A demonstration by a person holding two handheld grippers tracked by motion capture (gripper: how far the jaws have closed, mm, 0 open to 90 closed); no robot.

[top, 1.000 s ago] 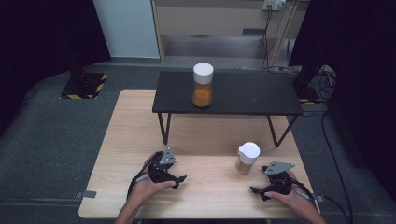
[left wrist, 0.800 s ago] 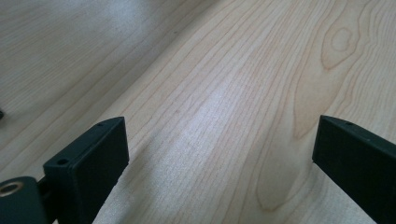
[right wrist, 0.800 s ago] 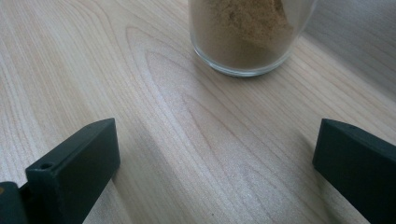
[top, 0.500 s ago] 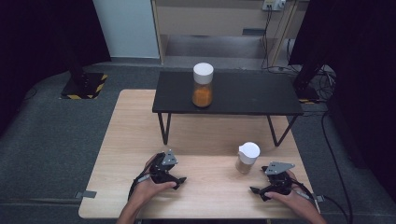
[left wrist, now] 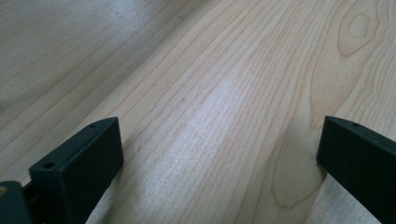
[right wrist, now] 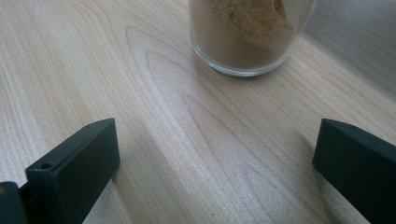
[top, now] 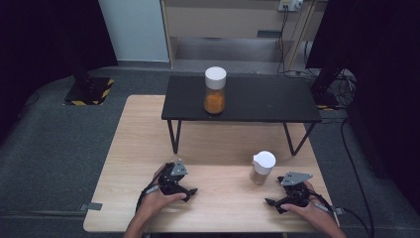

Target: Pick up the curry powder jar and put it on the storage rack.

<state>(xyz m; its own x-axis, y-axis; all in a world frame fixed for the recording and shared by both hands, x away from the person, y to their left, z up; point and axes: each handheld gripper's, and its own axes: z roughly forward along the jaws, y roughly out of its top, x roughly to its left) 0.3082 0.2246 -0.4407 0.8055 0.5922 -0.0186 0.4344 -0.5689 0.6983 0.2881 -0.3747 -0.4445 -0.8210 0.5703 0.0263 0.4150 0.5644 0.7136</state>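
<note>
- Left gripper [top: 190,192] has just been opening its jaws wider since the earlier frames; nothing lies between them, bare wood in the left gripper view. Both hands sit where they sat, near the front edge of the wooden table [top: 138,148].
- Right gripper [top: 270,203]: jaws spread wide and released, holding nothing; in the right gripper view the glass base of the small jar [right wrist: 247,37] stands just ahead of them, apart from both.
- Small jar [top: 261,168], white lid, pale tan powder inside: stands on the table toward its front right corner, just beside the right gripper and in front of the black shelf [top: 267,104].
- Tall jar [top: 215,90], white cap, orange contents: stands on the black shelf, left of its middle, well apart from both grippers.
- Progress, as judged: at the start. No jar is gripped or lifted; the reach, the closing of the jaws and any carrying are all left to do.
- Orientation: small jar is upright, long axis vertical, lid up; a small spout or tab on the lid seems to face left, toward the left gripper. Tall jar likewise upright.
</note>
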